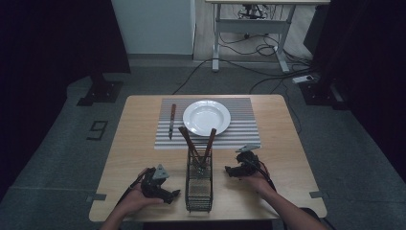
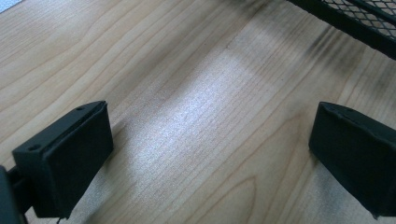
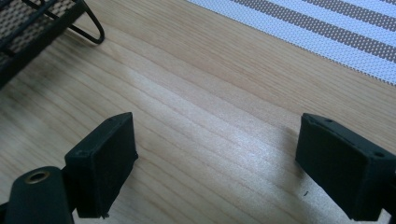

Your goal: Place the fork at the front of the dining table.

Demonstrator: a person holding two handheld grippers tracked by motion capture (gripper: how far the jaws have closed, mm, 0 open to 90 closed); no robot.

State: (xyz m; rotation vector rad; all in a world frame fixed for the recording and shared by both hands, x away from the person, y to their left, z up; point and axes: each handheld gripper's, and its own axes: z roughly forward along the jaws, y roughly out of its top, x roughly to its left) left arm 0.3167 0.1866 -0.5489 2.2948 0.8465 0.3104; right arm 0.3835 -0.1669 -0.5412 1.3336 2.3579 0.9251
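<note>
A black wire cutlery basket stands near the front middle of the wooden table, with two wooden-handled utensils sticking up out of it. Behind it lies a striped placemat bearing a white plate and a wooden-handled knife to the plate's left. My left gripper rests left of the basket, open, with only bare wood between its pads. My right gripper sits right of the basket, also open over bare wood, pads wide apart.
The basket's mesh corner shows at the upper right of the left gripper view, and its wire foot at the upper left of the right gripper view. The placemat's edge lies ahead of the right gripper. A desk frame and cables stand beyond the table.
</note>
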